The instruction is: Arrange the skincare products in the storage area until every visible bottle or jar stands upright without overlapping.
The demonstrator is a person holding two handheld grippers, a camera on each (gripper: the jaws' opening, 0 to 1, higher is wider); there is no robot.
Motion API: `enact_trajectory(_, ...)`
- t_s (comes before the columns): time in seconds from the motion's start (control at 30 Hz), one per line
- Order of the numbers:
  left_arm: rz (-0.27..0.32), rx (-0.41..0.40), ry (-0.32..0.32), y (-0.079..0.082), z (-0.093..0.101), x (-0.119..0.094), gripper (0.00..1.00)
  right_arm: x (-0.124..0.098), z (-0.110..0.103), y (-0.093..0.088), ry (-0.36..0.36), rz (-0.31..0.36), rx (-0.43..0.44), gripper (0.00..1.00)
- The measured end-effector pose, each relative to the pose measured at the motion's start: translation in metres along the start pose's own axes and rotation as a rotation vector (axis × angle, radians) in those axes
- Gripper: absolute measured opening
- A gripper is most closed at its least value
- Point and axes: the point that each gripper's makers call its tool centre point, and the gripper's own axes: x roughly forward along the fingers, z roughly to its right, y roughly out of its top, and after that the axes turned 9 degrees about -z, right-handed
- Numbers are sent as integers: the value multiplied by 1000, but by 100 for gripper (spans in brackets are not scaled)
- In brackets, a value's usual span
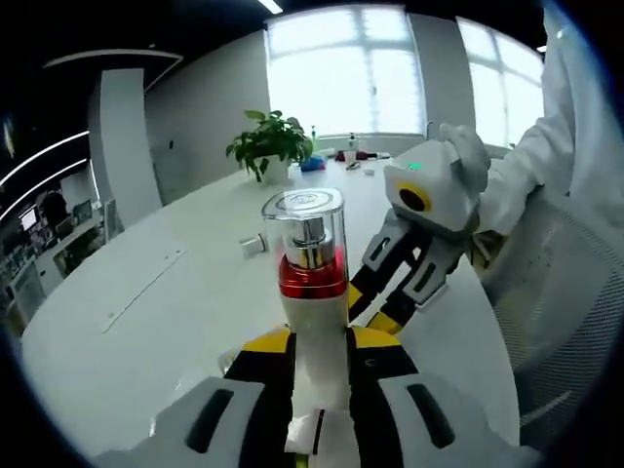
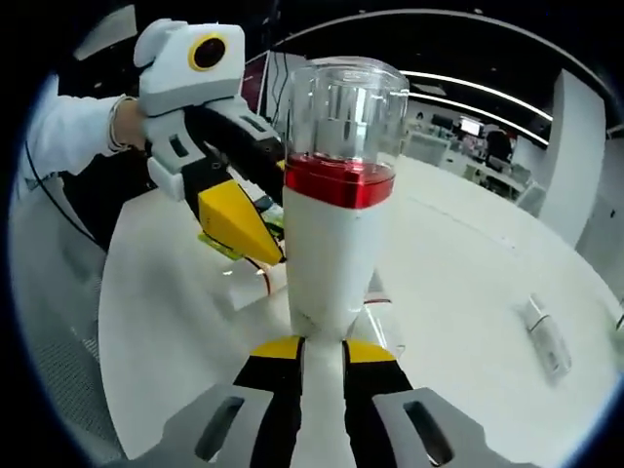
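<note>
A: Left gripper view – left gripper has its jaws clamped on the lower body of the pump bottle, held above the white table. Right gripper comes in from the right, touching the same bottle.

B: Right gripper view?

A: Right gripper jaws close on the bottle's base; left gripper is at its side. Bottle upright, clear cap on, red band under it.

B: Progress?

A: Can't see a storage area. Bottle looks held by both, not yet set down – I'd judge placement remains. A small item lies flat on the table; can't tell what.
</note>
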Motion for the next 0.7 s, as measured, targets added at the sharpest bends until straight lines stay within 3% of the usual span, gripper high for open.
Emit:
enact_trajectory(0.2,-28,-15,4,-11,-1,6,15,0,1,1,-3,3,2,5)
enact_trajectory(0.7,-53,-54,24,-19,-3,11,13,-2,3,4,-7,10,1,6)
